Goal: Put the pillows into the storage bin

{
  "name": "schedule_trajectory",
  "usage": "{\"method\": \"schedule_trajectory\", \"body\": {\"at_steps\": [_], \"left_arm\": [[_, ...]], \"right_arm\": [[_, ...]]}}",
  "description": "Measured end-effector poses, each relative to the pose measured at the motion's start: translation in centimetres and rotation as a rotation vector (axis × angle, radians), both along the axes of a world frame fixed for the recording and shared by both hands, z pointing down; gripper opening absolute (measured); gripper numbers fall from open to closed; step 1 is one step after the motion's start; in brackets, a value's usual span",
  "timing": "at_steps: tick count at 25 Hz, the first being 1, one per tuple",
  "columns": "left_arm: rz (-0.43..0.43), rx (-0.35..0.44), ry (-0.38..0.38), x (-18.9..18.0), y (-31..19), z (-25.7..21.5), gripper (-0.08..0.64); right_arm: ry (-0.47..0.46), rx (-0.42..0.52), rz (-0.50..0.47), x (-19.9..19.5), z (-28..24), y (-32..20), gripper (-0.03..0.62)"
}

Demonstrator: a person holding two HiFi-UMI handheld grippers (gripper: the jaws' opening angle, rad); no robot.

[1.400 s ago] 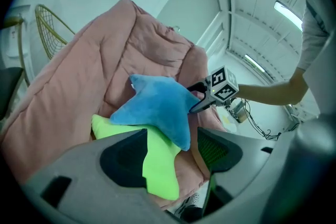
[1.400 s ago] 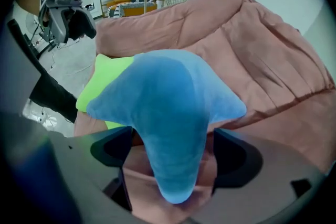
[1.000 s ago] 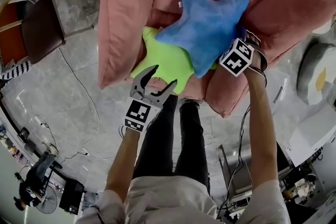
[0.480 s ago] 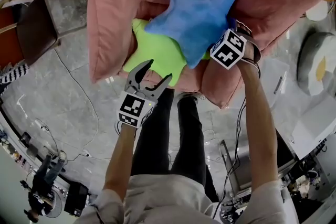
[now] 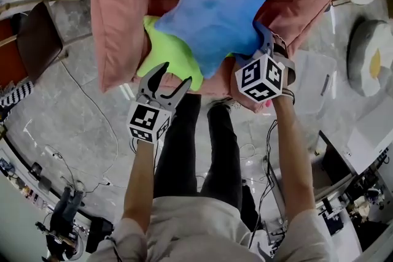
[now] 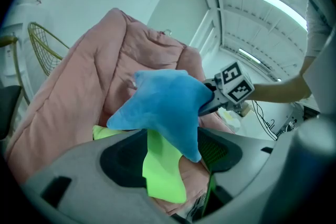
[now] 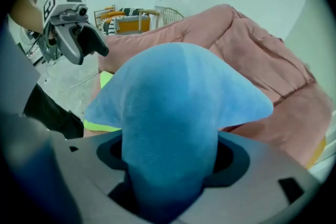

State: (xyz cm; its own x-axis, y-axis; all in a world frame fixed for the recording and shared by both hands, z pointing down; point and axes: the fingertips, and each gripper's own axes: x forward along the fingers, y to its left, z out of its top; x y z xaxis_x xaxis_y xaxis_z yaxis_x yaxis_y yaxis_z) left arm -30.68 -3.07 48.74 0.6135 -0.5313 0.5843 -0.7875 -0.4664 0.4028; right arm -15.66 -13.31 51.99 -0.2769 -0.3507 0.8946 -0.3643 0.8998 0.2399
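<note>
Right tool [image 5: 265, 49] is pinching one arm of the blue star pillow [image 5: 212, 6]; its jaws have just been closing on that arm, which is filling the gap between them. Left tool [image 5: 163, 78] is hovering with its jaws spread and gripping nothing, just beside the lower point of the green star pillow [image 5: 167, 52]. Blue pillow is overlapping the green one, and both are sitting at the front of a pink padded sofa [image 5: 116, 9]. Grey floor [image 5: 73, 119] is showing below, with the person's legs [image 5: 184, 150] in front of the sofa
</note>
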Motion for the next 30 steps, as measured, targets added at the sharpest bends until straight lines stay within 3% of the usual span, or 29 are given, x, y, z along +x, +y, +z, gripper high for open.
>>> {"method": "schedule_trajectory", "body": {"at_steps": [6,12,15,19,22,30], "left_arm": [[0.068,0.018,0.006,2.4,-0.7,-1.0,0.299],[0.212,0.054,0.076,6.0,-2.1,-3.2,0.299],[0.291,0.097,0.102,9.2,-2.7,-4.8,0.301],[0.422,0.136,0.150,14.8,-3.2,-6.6,0.301],[0.512,0.149,0.168,17.6,-3.6,-7.9,0.301],[0.748,0.134,0.123,26.7,-0.2,-9.3,0.299]], "right_arm": [[-0.134,0.095,0.142,2.9,-4.3,2.8,0.360],[-0.255,0.203,0.387,6.9,-9.6,4.8,0.362],[-0.271,0.253,0.472,10.4,-11.3,6.2,0.362],[-0.307,0.302,0.676,16.2,-12.7,8.9,0.362],[-0.314,0.341,0.777,18.6,-13.7,10.4,0.362],[-0.403,0.309,1.104,26.5,-12.7,18.6,0.362]]}}
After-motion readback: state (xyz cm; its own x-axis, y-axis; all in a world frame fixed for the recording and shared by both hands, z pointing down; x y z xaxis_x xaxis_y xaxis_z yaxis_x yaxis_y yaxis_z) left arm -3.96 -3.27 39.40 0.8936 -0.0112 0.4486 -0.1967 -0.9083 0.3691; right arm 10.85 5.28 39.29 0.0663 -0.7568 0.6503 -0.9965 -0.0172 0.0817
